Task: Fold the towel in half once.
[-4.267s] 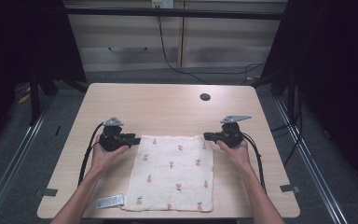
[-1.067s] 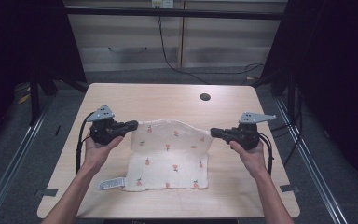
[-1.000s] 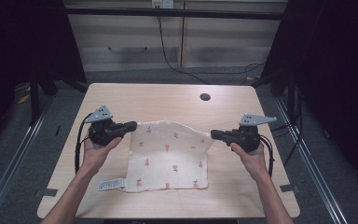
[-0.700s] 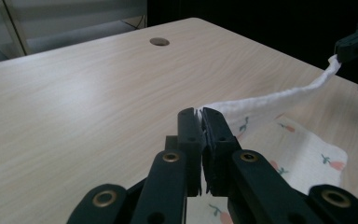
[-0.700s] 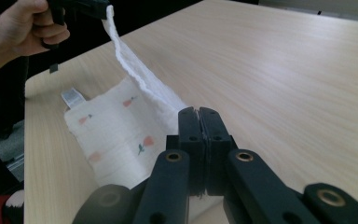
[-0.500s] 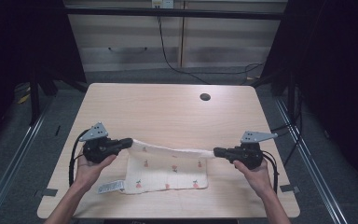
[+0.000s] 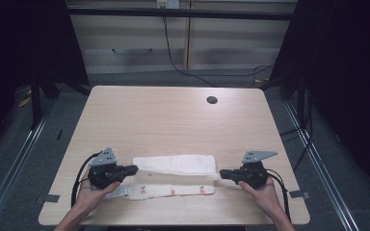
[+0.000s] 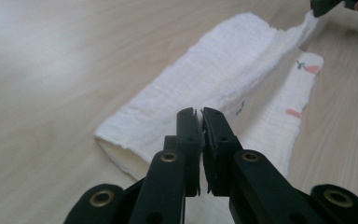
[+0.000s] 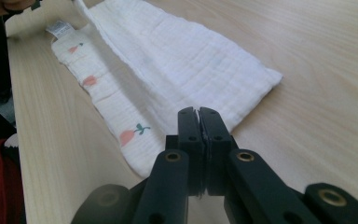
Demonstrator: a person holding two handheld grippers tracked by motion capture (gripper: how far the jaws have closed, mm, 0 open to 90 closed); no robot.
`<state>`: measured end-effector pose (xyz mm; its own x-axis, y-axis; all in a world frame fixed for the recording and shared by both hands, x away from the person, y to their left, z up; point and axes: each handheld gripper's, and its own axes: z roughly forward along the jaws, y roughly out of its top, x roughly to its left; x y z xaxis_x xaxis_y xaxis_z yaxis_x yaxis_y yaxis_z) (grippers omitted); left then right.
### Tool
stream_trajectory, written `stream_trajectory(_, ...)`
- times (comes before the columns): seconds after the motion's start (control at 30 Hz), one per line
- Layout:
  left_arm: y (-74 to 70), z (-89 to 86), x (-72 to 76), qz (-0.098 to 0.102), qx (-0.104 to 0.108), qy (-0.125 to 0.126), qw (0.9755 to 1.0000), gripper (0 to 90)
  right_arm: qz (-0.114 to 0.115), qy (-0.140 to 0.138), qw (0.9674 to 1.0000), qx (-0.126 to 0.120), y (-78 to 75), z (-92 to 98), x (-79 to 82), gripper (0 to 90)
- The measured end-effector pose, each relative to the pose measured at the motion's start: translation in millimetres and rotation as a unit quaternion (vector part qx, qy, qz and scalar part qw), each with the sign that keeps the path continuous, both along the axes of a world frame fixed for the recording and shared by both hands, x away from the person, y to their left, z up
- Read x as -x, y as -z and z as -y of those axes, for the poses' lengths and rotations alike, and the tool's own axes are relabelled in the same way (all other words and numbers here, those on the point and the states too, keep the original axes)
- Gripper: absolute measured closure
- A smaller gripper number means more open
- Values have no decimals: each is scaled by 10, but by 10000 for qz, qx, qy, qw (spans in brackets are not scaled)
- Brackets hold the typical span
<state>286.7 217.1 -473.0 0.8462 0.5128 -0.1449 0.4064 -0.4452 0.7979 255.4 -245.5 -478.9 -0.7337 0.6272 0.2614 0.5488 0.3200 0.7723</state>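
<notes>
A white cloth [image 7: 178, 164] printed with small red carrots lies near the table's front edge, folded over toward the person so its plain underside faces up. A strip of the printed side [image 7: 173, 190] shows along the front. My left gripper [image 7: 131, 169] is shut on the cloth's left corner, and my right gripper [image 7: 224, 174] is shut on its right corner. In the left gripper view the cloth [image 8: 223, 79] runs away from the pinched corner [image 8: 199, 114]. In the right gripper view the cloth [image 9: 182, 60] stretches off from the jaws, with carrots [image 9: 130, 135] along its edge.
The wooden table [image 7: 173, 120] has a round dark cable hole [image 7: 212, 100] at the back right. A white label [image 7: 116, 192] sticks out at the cloth's front left. Cables trail from both grippers toward the table's sides.
Both grippers have lifted the cloth's far edge and drawn it toward the person, folding the cloth over itself. The grippers now sit lower and nearer the front edge.
</notes>
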Motion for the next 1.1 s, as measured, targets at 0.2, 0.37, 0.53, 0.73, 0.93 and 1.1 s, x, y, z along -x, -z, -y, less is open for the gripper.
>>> stream_trajectory(0.2, 43, 11, 49, -81, 8, 121, 9999, 859, -22, -76, 9999, 77, 22, -19, 74, 882)
stream_trajectory(0.37, 52, -7, 78, -86, -3, 91, 9999, 822, -100, -175, 9997, 137, 56, -42, 88, 835)
stream_trajectory(0.53, 39, -42, 45, -99, 70, -28, 9999, 769, -119, -130, 9998, 70, 36, -37, 88, 746)
stream_trajectory(0.73, 78, -41, -73, -159, -22, -167, 9997, 732, -79, -73, 9999, -15, -6, -40, 66, 675)
stream_trajectory(0.93, 139, 42, -217, -289, -46, -227, 9993, 726, 37, 37, 10000, -3, -59, -61, -85, 715)
stream_trajectory(1.1, 214, 121, -258, -313, -280, -139, 9990, 761, 40, 65, 9998, 173, -15, -145, -342, 755)
